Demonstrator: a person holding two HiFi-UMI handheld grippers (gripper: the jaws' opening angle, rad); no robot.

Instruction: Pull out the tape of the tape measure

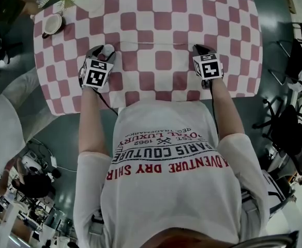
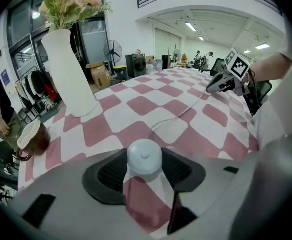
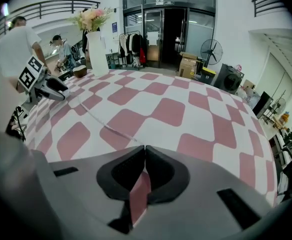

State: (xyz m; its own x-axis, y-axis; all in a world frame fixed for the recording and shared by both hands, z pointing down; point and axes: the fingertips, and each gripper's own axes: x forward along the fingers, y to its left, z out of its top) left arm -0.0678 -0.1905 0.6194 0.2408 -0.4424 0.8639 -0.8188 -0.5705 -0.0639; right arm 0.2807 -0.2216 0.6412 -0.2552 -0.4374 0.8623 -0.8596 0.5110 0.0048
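A small round white tape measure (image 2: pixel 145 155) sits between the jaws of my left gripper (image 2: pixel 144 162), which press on its sides. In the head view it shows at the tips of the left gripper (image 1: pixel 102 52). Its thin white tape (image 2: pixel 178 115) is drawn out and runs across the checked tablecloth to my right gripper (image 1: pixel 199 49). The right gripper (image 3: pixel 145 148) is shut, with the tape (image 3: pixel 97 119) ending at its closed tips. Both grippers rest low over the table near its front edge, well apart.
A tall white vase of flowers (image 2: pixel 68 76) and a brown cup (image 2: pixel 33 139) stand at the table's far left corner (image 1: pixel 53 24). The pink-and-white checked cloth (image 1: pixel 161 19) covers the table. People stand to the left, and chairs stand to the right.
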